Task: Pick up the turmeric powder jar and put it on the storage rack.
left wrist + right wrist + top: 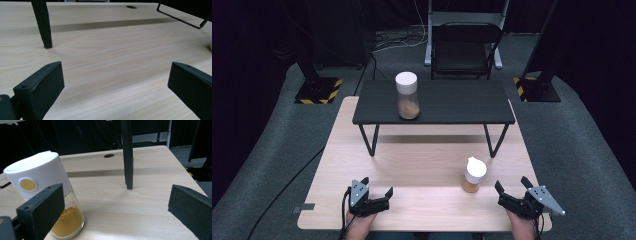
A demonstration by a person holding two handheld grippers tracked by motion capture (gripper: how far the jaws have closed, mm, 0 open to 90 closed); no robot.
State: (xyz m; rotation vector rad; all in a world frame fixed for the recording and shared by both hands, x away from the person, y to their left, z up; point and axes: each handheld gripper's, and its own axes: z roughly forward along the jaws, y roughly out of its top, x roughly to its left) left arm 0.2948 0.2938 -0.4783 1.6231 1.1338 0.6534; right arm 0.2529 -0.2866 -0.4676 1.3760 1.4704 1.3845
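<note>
My right tool (513, 191) is spread wide with nothing in it, just beside the small white-capped jar (474, 175) of orange powder that stands near the desk's front edge toward its right corner — coming in off-centre, I judge, one jaw could clip the tall, narrow jar and tip it. My left tool (375, 188) hangs spread and empty at the front left. The pale wood desk (422, 165) carries a black riser shelf (437, 105) holding a bigger jar (407, 95) — beyond it a dark room, grey carpet, a black chair (466, 47).
</note>
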